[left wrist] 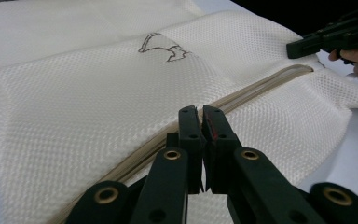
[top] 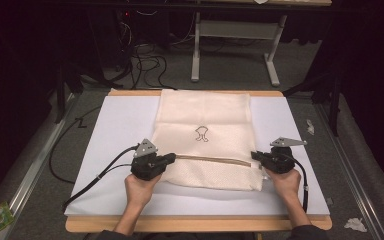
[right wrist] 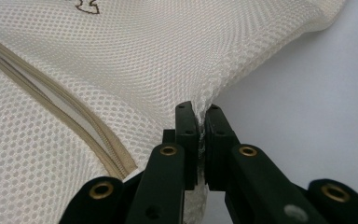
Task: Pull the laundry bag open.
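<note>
A cream mesh bag (top: 205,115) lies flat on the white board (top: 115,130), with a small dark outline motif (top: 201,134) at its middle. A tan zipper (top: 212,160) runs across its near part. My left gripper (top: 172,158) is at the zipper's left end, its jaws pressed together (left wrist: 200,112) right over the zipper track (left wrist: 261,86). Whether they pinch the pull is hidden. My right gripper (top: 254,155) is shut on the bag's right edge, with mesh fabric (right wrist: 135,65) pinched between its pads (right wrist: 200,112). It also appears far right in the left gripper view (left wrist: 307,44).
The board rests on a wooden table (top: 195,223). Black cables (top: 90,180) trail off the left gripper over the board's left side. Behind the table stand a grey metal frame (top: 235,30) and floor cables (top: 145,65). Paper scraps (top: 355,225) lie on the floor at right.
</note>
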{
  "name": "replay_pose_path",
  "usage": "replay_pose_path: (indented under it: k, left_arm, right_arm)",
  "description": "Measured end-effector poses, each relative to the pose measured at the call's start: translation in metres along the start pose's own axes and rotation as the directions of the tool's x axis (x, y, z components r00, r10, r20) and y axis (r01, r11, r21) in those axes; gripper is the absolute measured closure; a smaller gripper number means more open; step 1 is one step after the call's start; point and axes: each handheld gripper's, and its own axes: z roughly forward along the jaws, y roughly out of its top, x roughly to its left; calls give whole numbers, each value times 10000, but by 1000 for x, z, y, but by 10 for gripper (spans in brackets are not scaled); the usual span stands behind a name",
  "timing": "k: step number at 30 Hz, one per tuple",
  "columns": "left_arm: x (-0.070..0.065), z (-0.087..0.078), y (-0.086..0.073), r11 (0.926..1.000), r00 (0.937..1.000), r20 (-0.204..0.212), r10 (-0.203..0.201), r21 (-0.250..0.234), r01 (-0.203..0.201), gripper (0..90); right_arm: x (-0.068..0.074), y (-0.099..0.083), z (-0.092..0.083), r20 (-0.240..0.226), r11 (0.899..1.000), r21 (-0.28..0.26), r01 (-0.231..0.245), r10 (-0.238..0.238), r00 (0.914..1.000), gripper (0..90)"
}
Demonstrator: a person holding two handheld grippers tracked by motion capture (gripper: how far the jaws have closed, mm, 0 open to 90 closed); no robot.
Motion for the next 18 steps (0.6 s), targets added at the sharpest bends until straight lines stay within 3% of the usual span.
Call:
replay_pose_path:
  k: [18]
  left_arm:
    - [13, -16, -13, 9993, 9990, -277, -346, -142, 342, 871]
  right_arm:
    - [1, 0, 0, -28, 10000, -32, -23, 22, 10000, 876]
